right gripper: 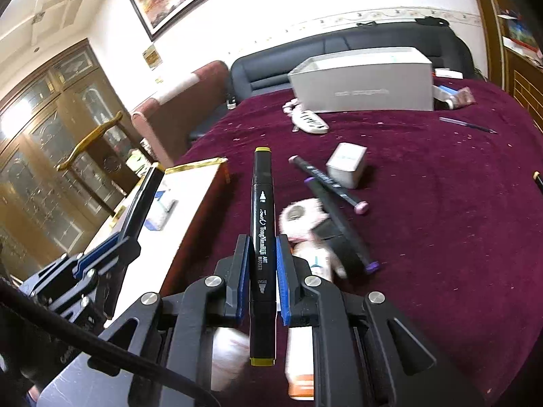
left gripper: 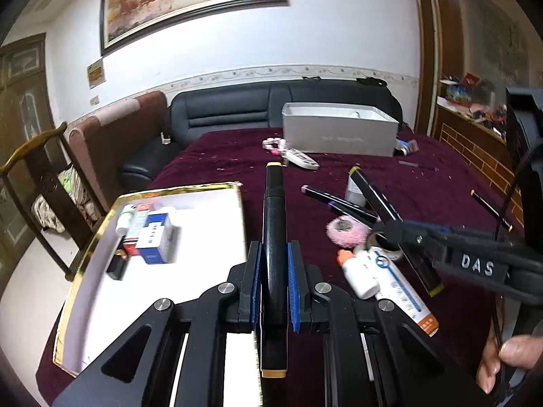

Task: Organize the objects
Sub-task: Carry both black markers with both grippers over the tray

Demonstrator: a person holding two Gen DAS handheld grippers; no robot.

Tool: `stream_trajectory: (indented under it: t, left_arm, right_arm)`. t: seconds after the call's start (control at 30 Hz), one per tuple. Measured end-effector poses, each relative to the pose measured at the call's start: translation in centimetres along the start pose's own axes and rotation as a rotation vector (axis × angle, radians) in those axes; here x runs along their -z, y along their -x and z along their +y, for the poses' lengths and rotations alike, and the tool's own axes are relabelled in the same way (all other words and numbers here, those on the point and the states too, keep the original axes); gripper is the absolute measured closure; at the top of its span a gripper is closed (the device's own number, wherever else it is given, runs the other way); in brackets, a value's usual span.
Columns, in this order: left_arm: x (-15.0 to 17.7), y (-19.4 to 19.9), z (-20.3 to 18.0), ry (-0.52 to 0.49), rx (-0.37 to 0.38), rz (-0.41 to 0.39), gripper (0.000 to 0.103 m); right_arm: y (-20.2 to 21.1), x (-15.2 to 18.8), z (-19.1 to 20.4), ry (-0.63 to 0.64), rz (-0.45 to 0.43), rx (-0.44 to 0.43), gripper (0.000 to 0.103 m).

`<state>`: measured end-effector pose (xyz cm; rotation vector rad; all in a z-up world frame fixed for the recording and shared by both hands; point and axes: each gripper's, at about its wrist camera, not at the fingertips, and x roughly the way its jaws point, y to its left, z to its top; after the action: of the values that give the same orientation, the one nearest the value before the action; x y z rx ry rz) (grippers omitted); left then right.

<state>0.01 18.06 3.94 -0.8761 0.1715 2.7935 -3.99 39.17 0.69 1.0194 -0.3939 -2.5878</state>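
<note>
Table (left gripper: pixel 441 169), maroon cloth; gold-rimmed tray (left gripper: pixel 203 224) left, grey box (left gripper: pixel 339 135) far. Left gripper (left gripper: pixel 275 264): jaws clamped on orange-capped marker (left gripper: pixel 274 224). Right gripper (right gripper: pixel 263 261): jaws clamped on yellow-capped marker (right gripper: pixel 262 203).

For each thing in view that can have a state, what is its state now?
left gripper: shut on the orange-capped marker, which is held off the cloth.
right gripper: shut on the yellow-capped marker, also lifted.
grey box: open, no lid.
gold-rimmed tray: open, small boxes inside.
glue bottle: lying down, orange cap on.
</note>
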Motion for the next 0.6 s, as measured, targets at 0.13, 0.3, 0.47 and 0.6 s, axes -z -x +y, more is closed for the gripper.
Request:
stream_trajectory:
  t: [0.13,0.3,0.47,0.6]
  left_arm:
    - [0.3,0.2,3.1,0.053,-0.016,0.000,0.092]
    - [0.9,0.2,6.5,0.107,-0.033,0.006,0.092]
    - [1.8,-0.3,9.4,0.147,-0.062,0.023,0.092]
    - [2.5,-0.6,12.2,0.171,-0.081,0.054,0.092]
  right_arm:
    - [-0.5,0.1,2.6,0.028,0.012,-0.029,0.090]
    - [-1.6,0.2,6.0,0.085,0.033,-0.046,0.090]
    - [-3.2,0.4,8.4,0.116,0.068,-0.066,0.090]
    - [-4.1,0.5,9.9,0.132,0.092,-0.077,0.090]
